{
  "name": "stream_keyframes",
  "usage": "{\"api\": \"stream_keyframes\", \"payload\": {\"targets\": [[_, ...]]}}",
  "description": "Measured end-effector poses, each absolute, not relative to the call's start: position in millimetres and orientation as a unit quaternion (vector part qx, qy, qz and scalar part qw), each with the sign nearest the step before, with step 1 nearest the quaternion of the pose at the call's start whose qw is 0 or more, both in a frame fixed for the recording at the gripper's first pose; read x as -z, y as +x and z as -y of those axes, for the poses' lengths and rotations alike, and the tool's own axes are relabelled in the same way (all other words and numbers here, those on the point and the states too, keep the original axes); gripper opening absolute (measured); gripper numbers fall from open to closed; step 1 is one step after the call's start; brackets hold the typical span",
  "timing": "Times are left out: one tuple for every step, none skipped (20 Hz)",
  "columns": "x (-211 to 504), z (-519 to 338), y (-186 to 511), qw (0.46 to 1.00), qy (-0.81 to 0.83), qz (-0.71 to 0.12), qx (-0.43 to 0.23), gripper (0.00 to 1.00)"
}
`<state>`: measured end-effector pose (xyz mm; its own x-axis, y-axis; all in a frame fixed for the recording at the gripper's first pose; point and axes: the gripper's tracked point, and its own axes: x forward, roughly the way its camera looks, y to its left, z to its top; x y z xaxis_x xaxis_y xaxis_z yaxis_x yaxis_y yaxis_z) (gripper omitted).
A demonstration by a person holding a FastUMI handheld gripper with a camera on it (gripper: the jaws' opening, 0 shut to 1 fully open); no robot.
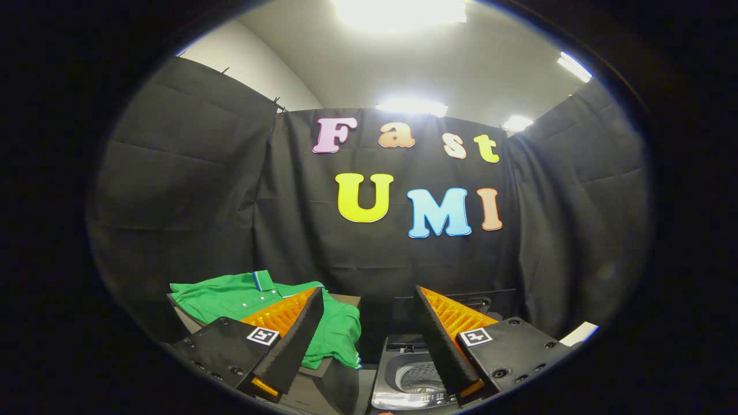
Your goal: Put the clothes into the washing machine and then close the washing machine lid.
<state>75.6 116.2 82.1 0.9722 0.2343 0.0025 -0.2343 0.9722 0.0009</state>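
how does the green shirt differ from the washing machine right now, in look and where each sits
The green shirt is soft cloth, spread flat and drooping over a stand's edge; the washing machine is a hard grey box with its drum showing through the open top. The shirt lies beyond one finger of the open gripper; the washing machine sits lower, between and under both fingers. Both stand before the black cloth wall, and the fingers touch neither.

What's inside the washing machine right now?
The washing machine is open, and its perforated drum looks bare where it shows. The right finger of the open gripper covers part of it. The green shirt lies on a stand alongside.
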Motion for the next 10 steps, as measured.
{"api": "stream_keyframes", "payload": {"targets": [[-82.6, -126.9, 79.0, 0.992, -0.001, -0.003, -0.126, 0.97], [-82.5, -135.4, 81.8, 0.991, -0.002, -0.007, -0.134, 0.98], [-83.8, -145.7, 84.0, 0.99, -0.001, -0.01, -0.141, 0.98], [-84.4, -155.9, 84.8, 0.989, -0.001, -0.012, -0.149, 0.98], [-84.4, -166.0, 86.3, 0.988, 0.0, -0.015, -0.156, 0.98], [-83.7, -176.3, 87.5, 0.986, 0.0, -0.017, -0.164, 0.97], [-82.3, -186.4, 88.7, 0.985, -0.001, -0.021, -0.171, 0.98], [-80.3, -196.0, 90.6, 0.984, -0.004, -0.026, -0.178, 0.98], [-78.1, -204.3, 92.5, 0.983, -0.008, -0.031, -0.183, 0.98], [-76.6, -212.9, 94.8, 0.981, -0.011, -0.038, -0.187, 0.98]]}}
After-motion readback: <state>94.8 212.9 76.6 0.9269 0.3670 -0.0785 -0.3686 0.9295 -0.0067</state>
